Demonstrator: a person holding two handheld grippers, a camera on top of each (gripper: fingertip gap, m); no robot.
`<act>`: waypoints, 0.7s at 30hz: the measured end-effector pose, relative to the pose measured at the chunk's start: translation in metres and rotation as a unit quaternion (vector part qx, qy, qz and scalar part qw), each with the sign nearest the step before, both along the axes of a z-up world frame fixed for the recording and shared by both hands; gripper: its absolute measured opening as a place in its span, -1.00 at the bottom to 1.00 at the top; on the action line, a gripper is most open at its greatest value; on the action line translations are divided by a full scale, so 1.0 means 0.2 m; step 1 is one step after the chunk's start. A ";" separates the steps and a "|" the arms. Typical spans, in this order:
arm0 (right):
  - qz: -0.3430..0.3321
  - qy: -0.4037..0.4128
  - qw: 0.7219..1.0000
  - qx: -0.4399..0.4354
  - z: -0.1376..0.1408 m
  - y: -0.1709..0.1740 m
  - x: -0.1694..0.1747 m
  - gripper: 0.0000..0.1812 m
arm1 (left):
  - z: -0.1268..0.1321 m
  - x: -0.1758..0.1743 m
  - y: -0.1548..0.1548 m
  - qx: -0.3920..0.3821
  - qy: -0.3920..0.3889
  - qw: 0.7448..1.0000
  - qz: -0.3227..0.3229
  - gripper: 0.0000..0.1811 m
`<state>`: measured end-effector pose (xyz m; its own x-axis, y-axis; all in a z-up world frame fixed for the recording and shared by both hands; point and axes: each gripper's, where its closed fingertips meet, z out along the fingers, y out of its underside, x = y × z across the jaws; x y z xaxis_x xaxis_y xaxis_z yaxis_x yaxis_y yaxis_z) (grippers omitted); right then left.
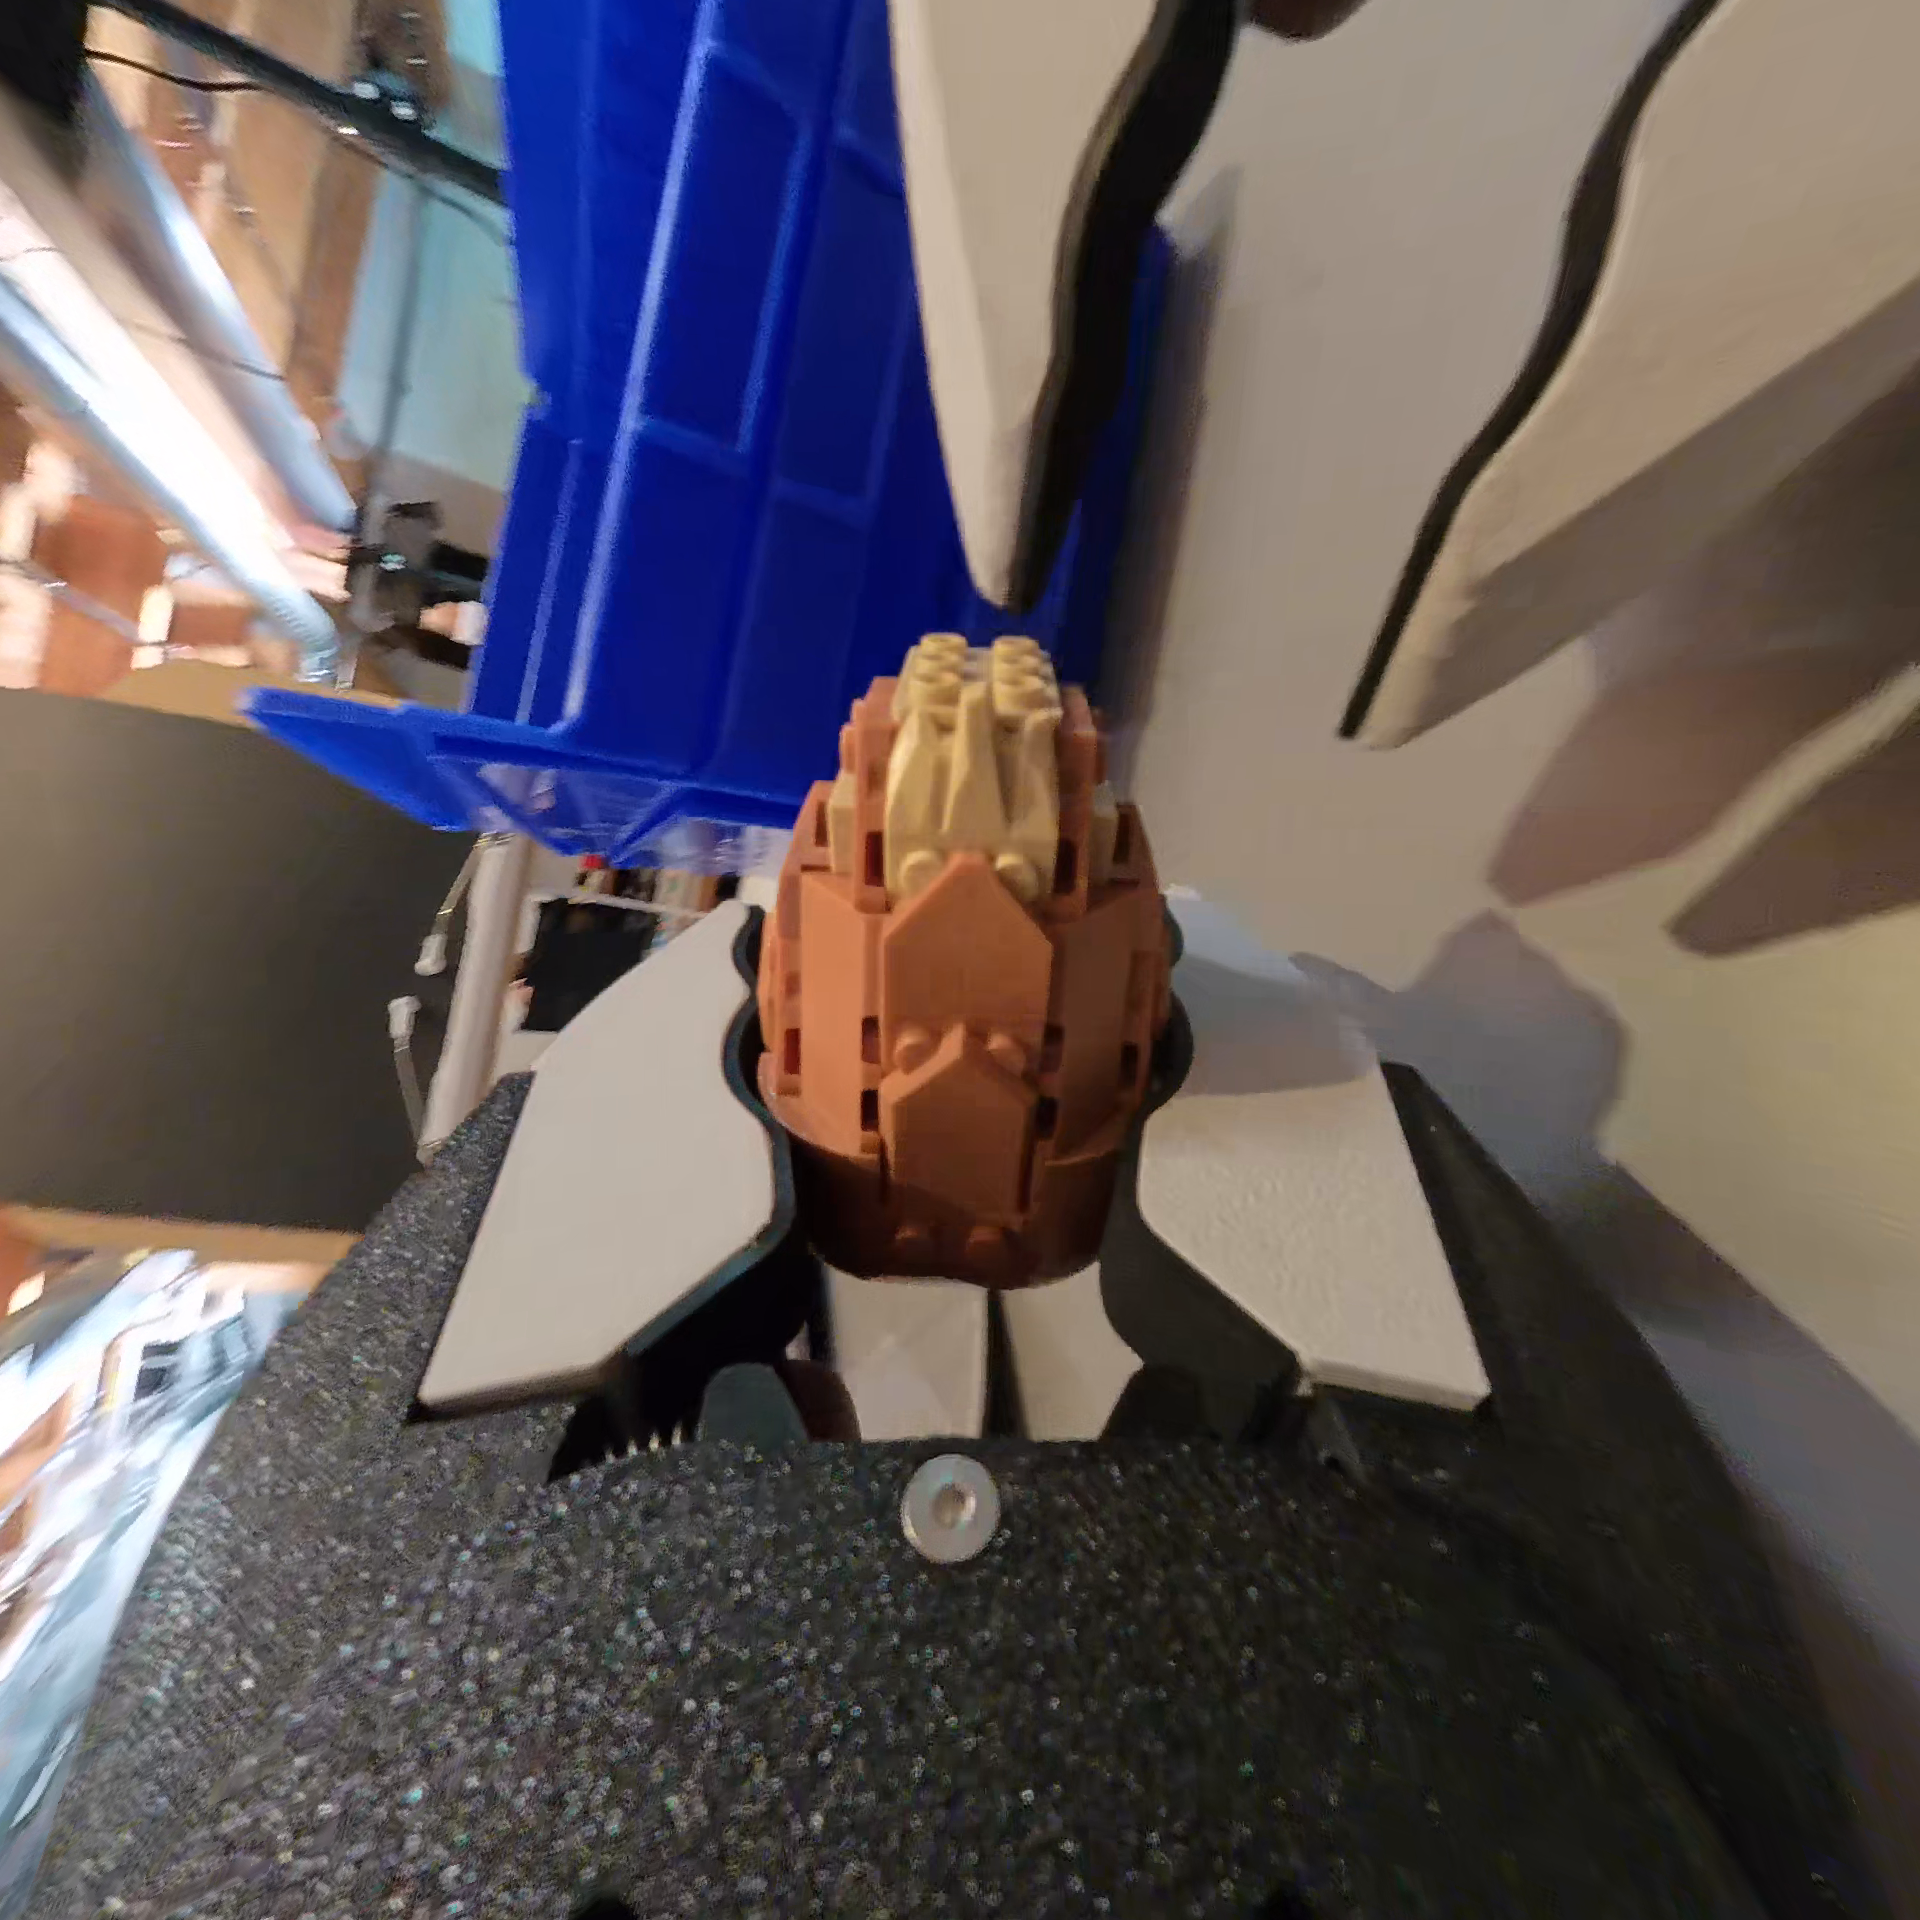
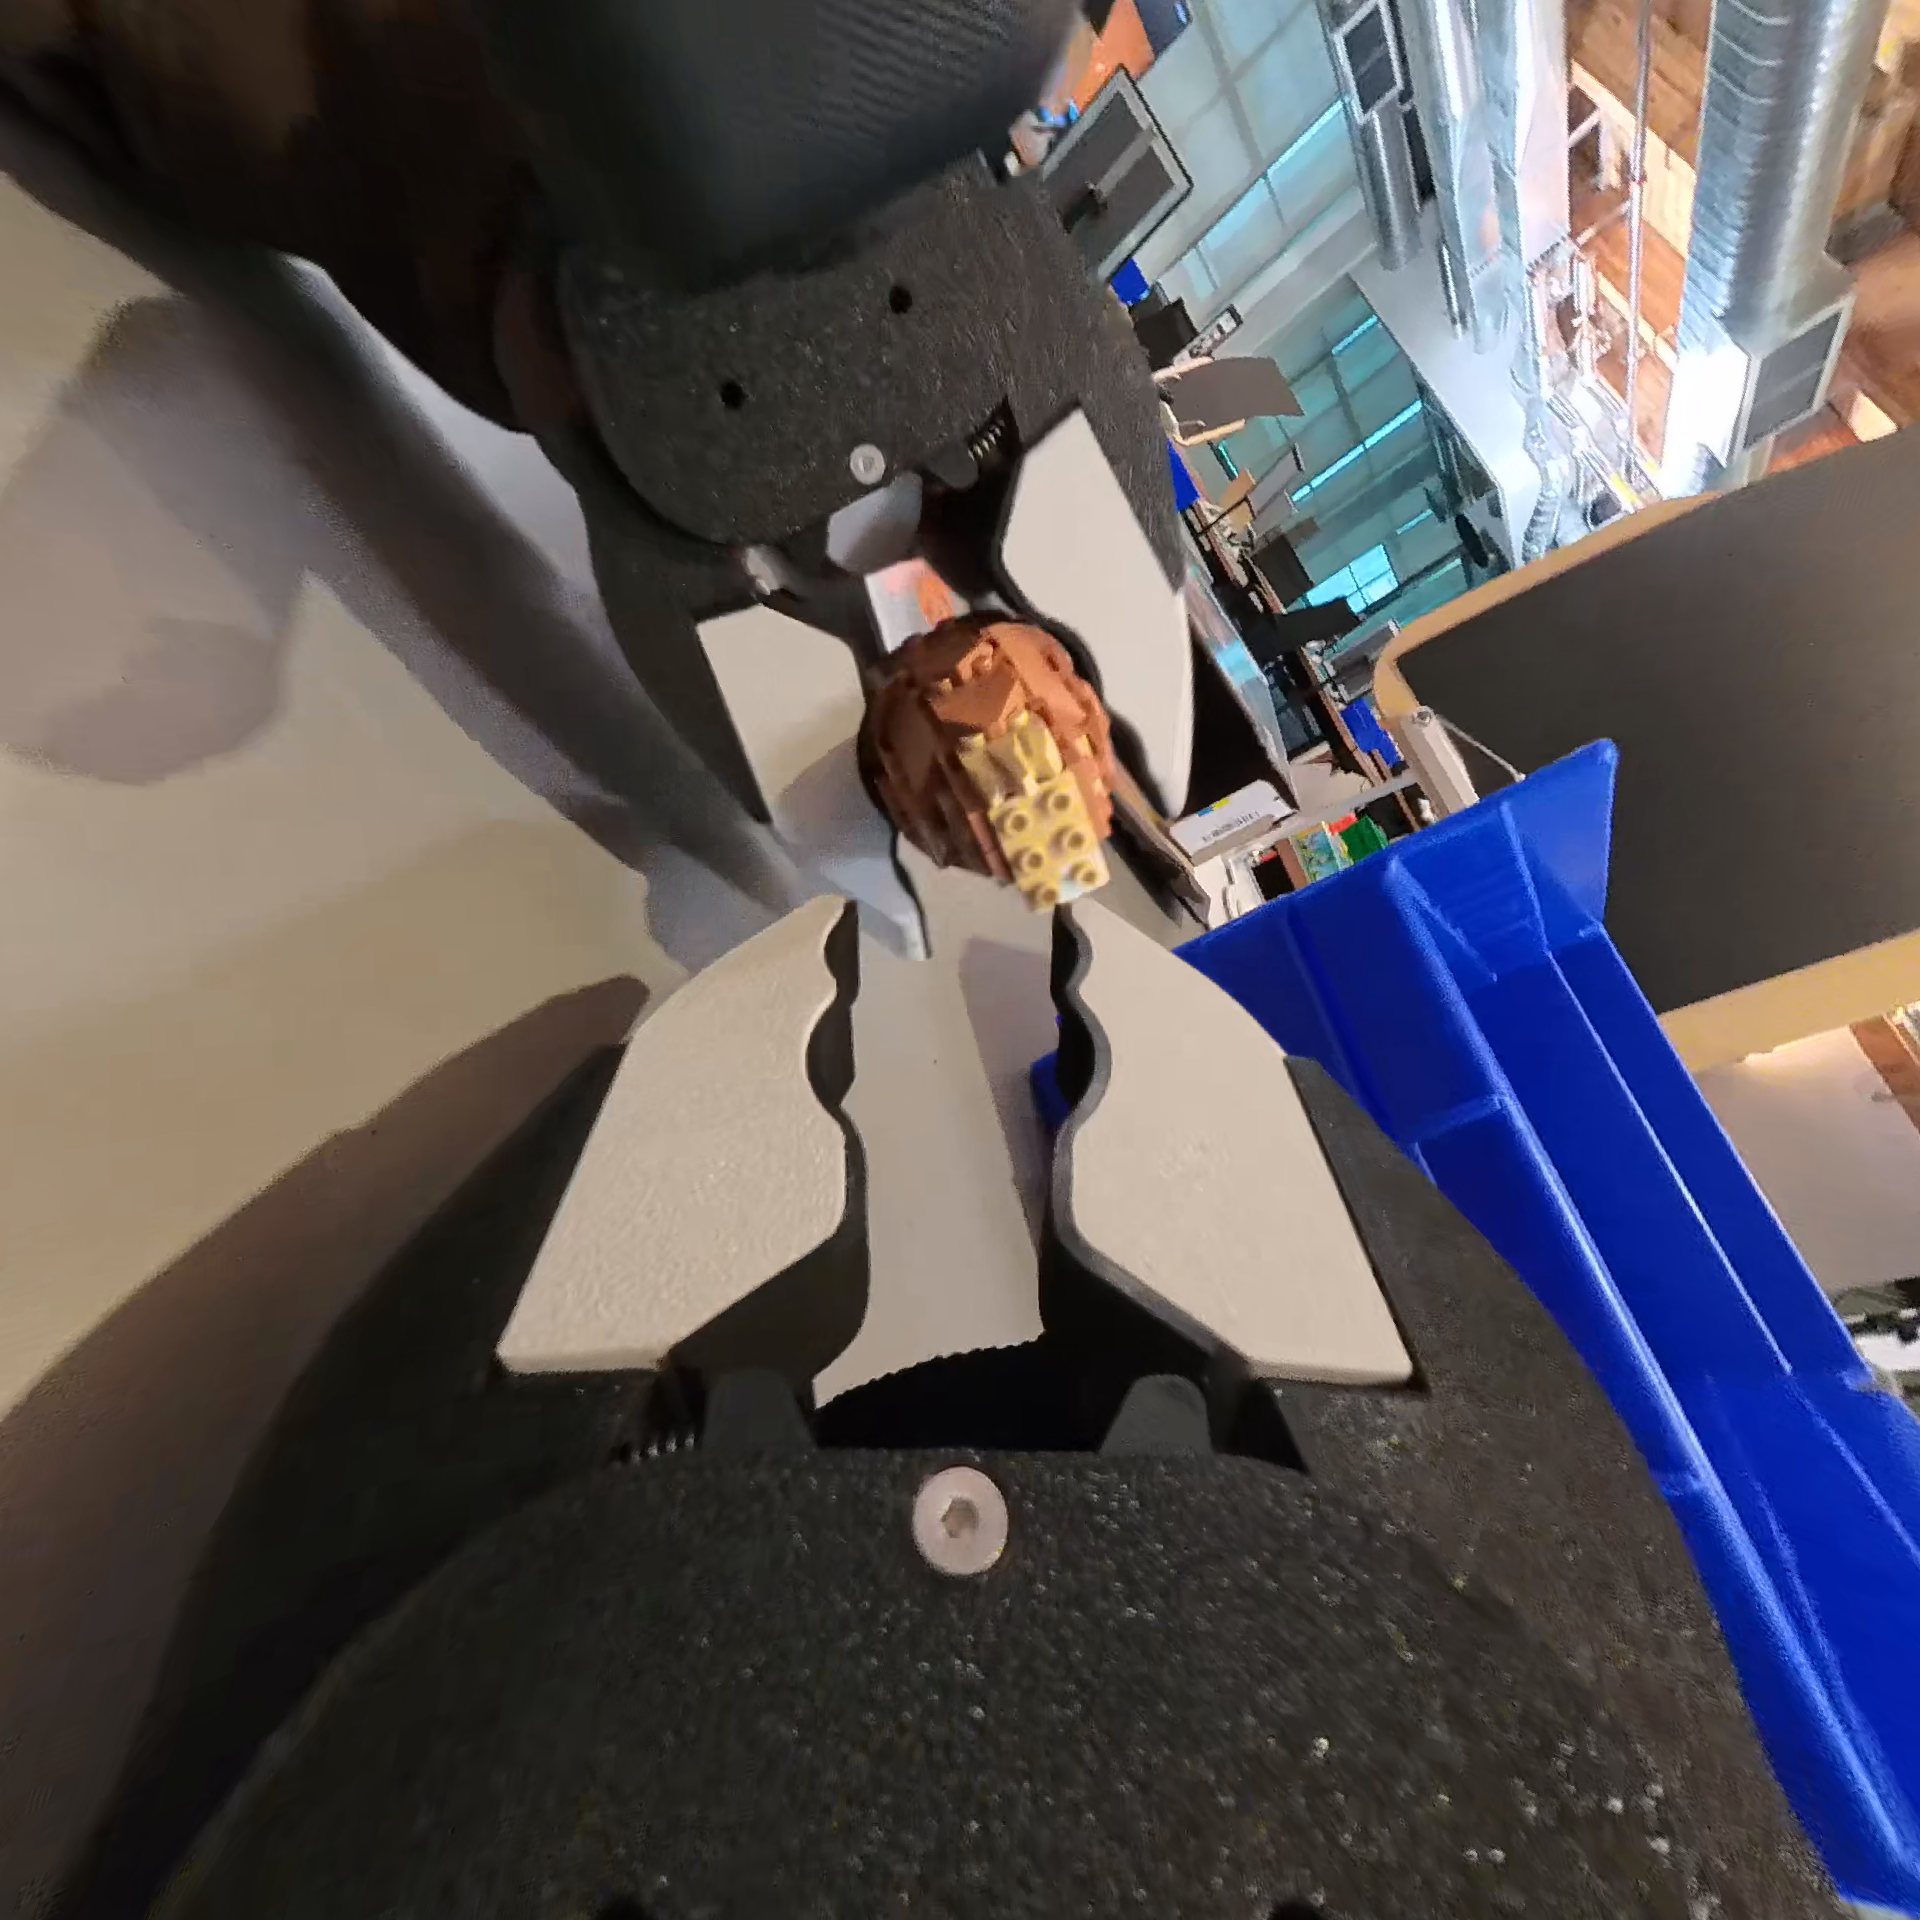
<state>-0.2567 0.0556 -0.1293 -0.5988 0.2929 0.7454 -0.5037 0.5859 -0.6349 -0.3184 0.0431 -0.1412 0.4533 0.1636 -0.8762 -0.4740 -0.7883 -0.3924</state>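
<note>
Each wrist camera looks close along its own tongs, the two facing each other, sharing the brick egg [image 1: 961, 997] and blue bin [image 2: 1538, 1091].

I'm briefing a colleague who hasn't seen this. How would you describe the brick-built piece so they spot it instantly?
Start at the big blue bin beside the white tabletop. Just in front of it, the left gripper clamps a brown egg-shaped brick model. Its tan studded tip, pointing toward the open right gripper, sets it apart.
</note>
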 end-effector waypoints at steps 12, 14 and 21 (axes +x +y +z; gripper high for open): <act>-0.022 -0.090 0.988 -0.124 0.11 0.01 -0.03 -0.78 | 0.08 -0.08 -0.04 -0.048 0.141 0.986 0.078 -0.23; -0.020 -0.089 0.987 -0.129 0.12 0.01 -0.02 -0.82 | 0.09 -0.08 -0.04 -0.042 0.140 0.986 0.086 -0.23; -0.031 -0.079 0.986 -0.141 0.15 -0.03 -0.02 -0.85 | 0.13 -0.06 -0.04 -0.015 0.140 0.985 0.101 -0.23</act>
<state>-0.2607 0.0489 -0.0993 -0.6752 0.5153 0.5278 -0.3545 0.4008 -0.8448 -0.3312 0.0357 -0.1143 0.1535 0.1984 -0.9680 -0.3929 -0.8866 -0.2441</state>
